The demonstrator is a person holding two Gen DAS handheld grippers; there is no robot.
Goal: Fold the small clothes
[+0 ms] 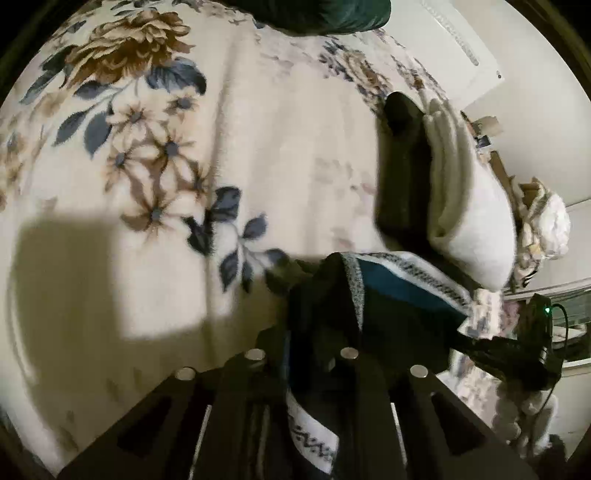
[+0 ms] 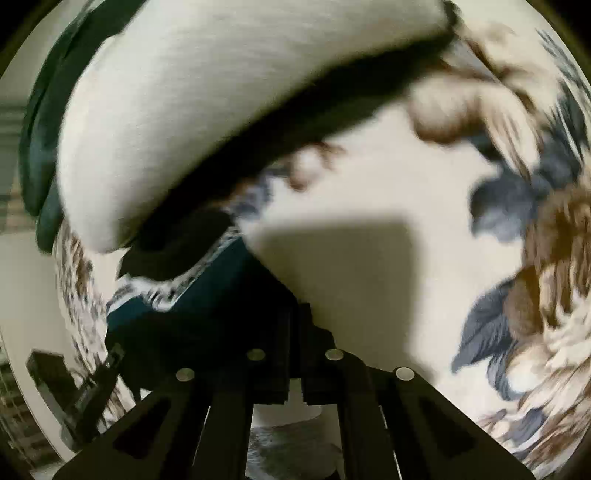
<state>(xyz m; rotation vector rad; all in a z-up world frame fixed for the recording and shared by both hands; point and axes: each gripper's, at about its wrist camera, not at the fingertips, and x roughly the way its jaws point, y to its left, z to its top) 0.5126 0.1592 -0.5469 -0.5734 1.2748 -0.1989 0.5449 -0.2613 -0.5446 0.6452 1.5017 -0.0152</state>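
A small dark teal garment with a white-and-black patterned band (image 1: 399, 291) hangs between both grippers above a floral blanket (image 1: 258, 147). My left gripper (image 1: 314, 295) is shut on one edge of it, and cloth drapes down between its fingers. The same garment shows in the right wrist view (image 2: 192, 295), where my right gripper (image 2: 295, 314) is shut on its dark edge. The right gripper's body also shows in the left wrist view (image 1: 517, 350), at the garment's far end.
A stack of folded clothes, white (image 1: 476, 221) beside black (image 1: 402, 173), lies on the blanket at right; it fills the top of the right wrist view (image 2: 221, 92). A dark green item (image 1: 325, 14) lies at the blanket's far edge.
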